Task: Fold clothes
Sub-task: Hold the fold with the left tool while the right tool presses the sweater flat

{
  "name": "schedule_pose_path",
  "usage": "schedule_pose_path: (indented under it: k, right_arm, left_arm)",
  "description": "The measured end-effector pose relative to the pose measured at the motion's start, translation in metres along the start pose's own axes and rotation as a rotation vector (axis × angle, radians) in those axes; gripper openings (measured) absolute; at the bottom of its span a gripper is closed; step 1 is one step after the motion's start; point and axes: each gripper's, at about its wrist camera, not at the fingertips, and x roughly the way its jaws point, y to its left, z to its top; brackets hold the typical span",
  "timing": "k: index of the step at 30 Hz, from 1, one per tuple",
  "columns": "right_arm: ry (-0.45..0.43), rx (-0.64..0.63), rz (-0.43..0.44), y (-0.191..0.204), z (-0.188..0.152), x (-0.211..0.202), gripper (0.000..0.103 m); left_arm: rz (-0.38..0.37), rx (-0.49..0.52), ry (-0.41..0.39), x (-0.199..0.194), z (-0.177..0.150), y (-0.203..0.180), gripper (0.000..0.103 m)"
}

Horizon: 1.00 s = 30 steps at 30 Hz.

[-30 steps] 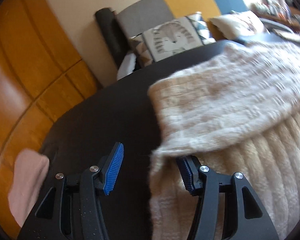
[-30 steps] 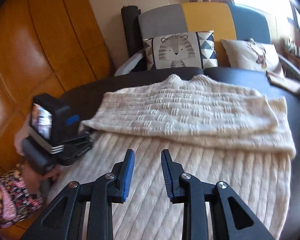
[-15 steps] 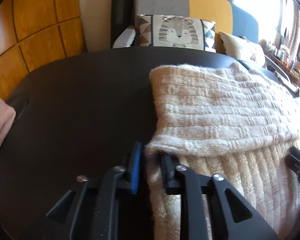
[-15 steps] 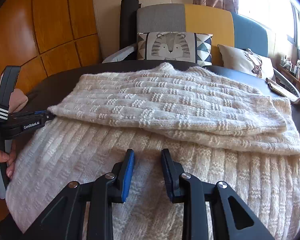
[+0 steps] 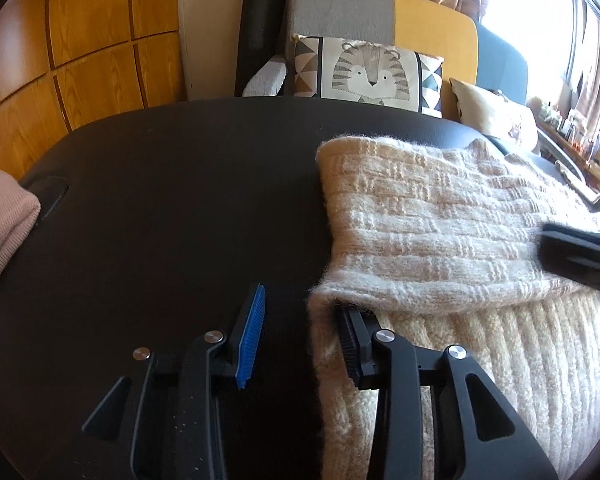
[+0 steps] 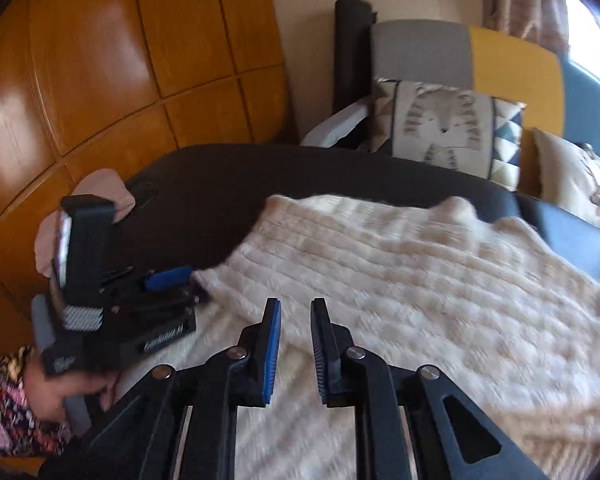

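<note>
A cream knit sweater (image 5: 440, 240) lies on the black table (image 5: 160, 220) with its upper part folded over its ribbed body. My left gripper (image 5: 303, 302) sits at the sweater's left edge. Its jaws are opening: the fold's edge lies between them, and the blue left pad (image 5: 252, 340) stands clear of the wool. In the right wrist view my right gripper (image 6: 296, 304) hovers over the sweater (image 6: 420, 280) near the fold's lower edge, jaws closing to a narrow gap, nothing pinched. The left gripper (image 6: 156, 292), held by a hand (image 6: 64, 392), is just to its left.
A folded pink garment (image 5: 0, 220) lies at the table's left end. Behind the table stands a sofa with a tiger cushion (image 5: 372, 76) and a wooden panelled wall (image 5: 100, 60). The right gripper shows as a dark blur (image 5: 580, 256) at the right edge.
The left gripper pinched the sweater's left edge, then let its jaws spread again. The right gripper swung left across the sweater toward the left gripper, and its jaws narrowed.
</note>
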Motion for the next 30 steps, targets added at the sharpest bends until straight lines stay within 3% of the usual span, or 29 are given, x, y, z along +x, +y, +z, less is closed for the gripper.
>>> schedule_pose_path:
  k: [5,8,13,16,21,30]
  right_arm:
    - [0.122,0.0,0.082,0.014,0.011,0.058,0.013]
    - [0.17,-0.03,0.066,0.023,0.012,0.083,0.014]
    - [0.154,0.012,0.153,0.015,0.031,0.079,0.013]
    - [0.146,-0.016,0.137,0.015,0.049,0.085,0.013]
    - [0.222,-0.131,0.066,0.029,0.064,0.123,0.011]
    - [0.166,-0.034,0.076,0.016,0.067,0.147,0.007]
  left_arm:
    - [0.034,0.027,-0.019,0.002,-0.001,-0.004,0.038]
    - [0.034,0.022,-0.025,0.003,-0.002,-0.002,0.038]
    - [0.016,0.005,-0.034,0.003,-0.004,0.003,0.038]
    - [0.011,0.004,-0.039,0.003,-0.005,0.004,0.038]
    - [0.007,-0.002,-0.042,0.004,-0.005,0.006,0.038]
    - [0.012,-0.005,-0.045,0.006,-0.006,0.008,0.038]
